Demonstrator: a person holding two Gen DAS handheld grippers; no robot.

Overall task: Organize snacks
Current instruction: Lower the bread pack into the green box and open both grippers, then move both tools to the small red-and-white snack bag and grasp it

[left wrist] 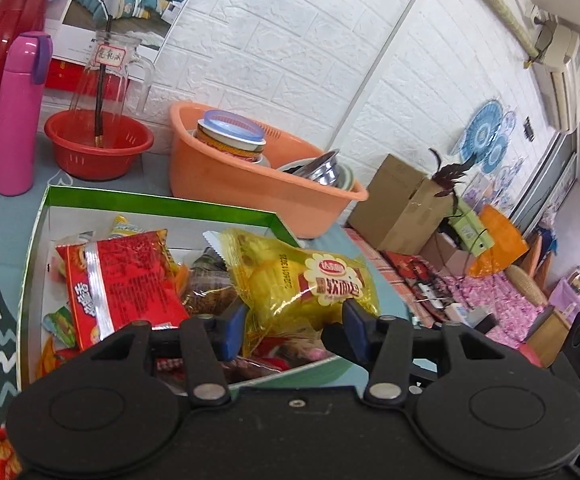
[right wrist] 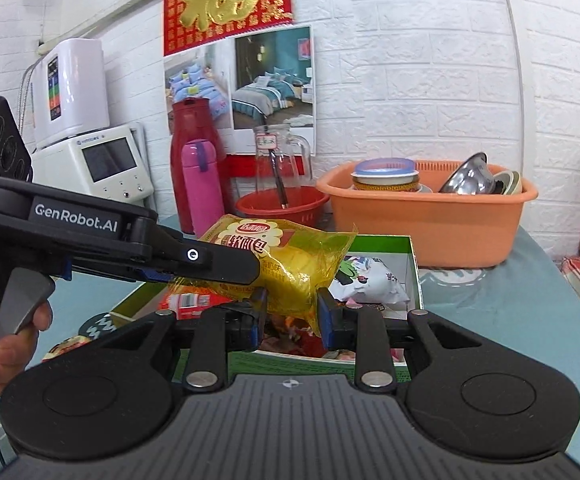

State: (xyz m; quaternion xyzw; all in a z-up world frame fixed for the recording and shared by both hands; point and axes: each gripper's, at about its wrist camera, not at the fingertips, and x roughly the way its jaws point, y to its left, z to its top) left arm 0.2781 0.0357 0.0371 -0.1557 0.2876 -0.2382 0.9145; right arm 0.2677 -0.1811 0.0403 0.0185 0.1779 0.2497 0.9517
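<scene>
Yellow bread packet [right wrist: 290,264] hangs above the green snack box [right wrist: 412,256], clenched at either end by left gripper [left wrist: 294,320] and right gripper [right wrist: 292,312] jaws. Only the right view shows the person's fingers [right wrist: 5,356]; only the left shows the far cardboard box [left wrist: 400,204].

Yellow snack bag [right wrist: 294,272]: glossy, crinkled clear film. Red packet [left wrist: 125,280]: shiny foil-like plastic. Box [left wrist: 161,206]: matt cardboard, green outside, white inside. Orange basin [right wrist: 442,232]: smooth plastic. Bowl [right wrist: 468,178] inside it: polished metal. Pitcher [left wrist: 107,76]: clear glass.
</scene>
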